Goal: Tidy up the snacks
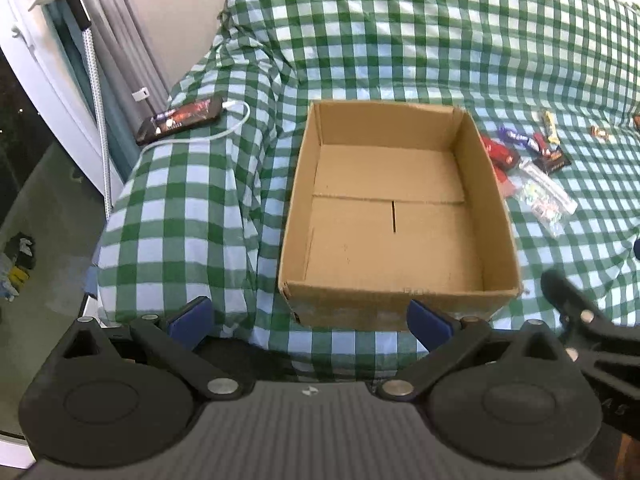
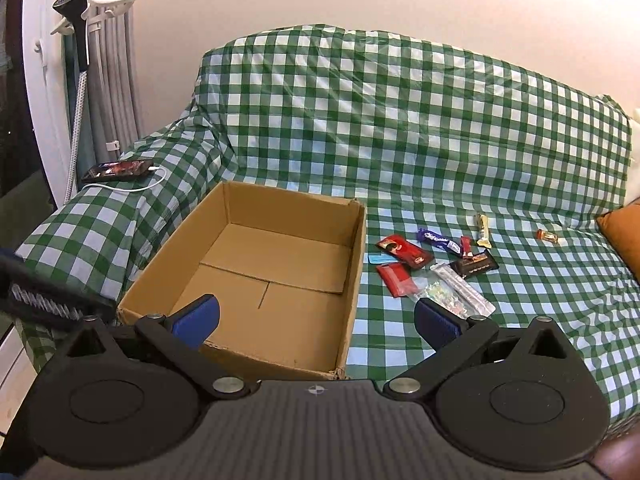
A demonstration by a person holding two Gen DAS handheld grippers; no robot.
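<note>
1 open brown cardboard box (image 2: 276, 276), nothing inside, sits just ahead of both grippers on a green checked cloth (image 2: 400, 120). About 9 small wrapped snacks (image 2: 436, 260) lie scattered beside it, ahead of the right gripper (image 2: 318, 322). The left gripper (image 1: 310, 320) and the right one gape wide, holding nothing.

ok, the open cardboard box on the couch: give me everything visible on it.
The brown corrugated cardboard box is a shallow open-topped rectangle with no top flaps visible. It is empty; its floor shows the seams of the folded bottom flaps, with a short slit near the middle. The near rim and corner look slightly frayed. It sits upright on the green-and-white checked cloth covering the couch seat. The loose wrapped snacks lie on the cloth just beyond its right wall. Neither gripper touches it.
</note>
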